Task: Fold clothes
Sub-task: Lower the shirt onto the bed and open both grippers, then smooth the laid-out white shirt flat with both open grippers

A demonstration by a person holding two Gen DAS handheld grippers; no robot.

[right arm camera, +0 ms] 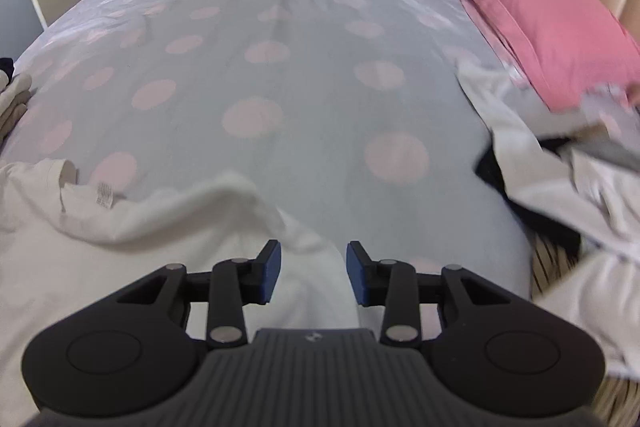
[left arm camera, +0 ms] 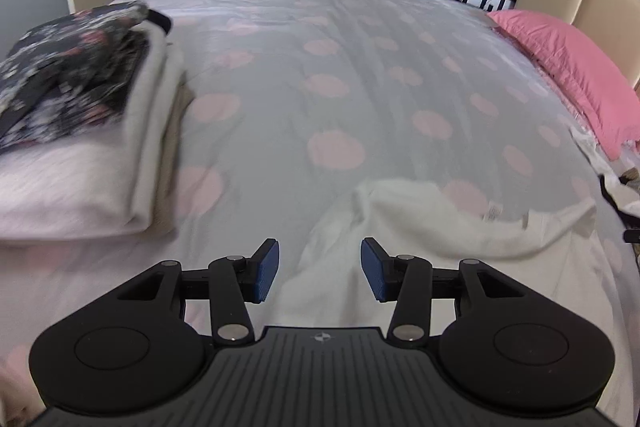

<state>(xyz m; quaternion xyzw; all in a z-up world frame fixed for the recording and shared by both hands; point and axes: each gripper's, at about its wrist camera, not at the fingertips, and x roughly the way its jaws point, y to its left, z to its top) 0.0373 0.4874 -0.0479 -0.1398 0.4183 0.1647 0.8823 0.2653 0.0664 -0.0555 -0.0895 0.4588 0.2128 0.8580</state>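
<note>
Both the left gripper [left arm camera: 320, 269] and right gripper [right arm camera: 313, 273] hover, jaws apart and holding nothing, over a rumpled white garment [right arm camera: 140, 239] (label showing). Further off, a folded stack [left arm camera: 76, 131] rests left; unfolded clothes [right arm camera: 560, 187] remain heaped right.

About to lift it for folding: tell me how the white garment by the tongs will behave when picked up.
The white garment lies rumpled with wavy edges, so it will likely hang limp and sag. It looks thin, so probably light. Both the left tongs and right tongs are open above it; one pinch may bunch it.
</note>
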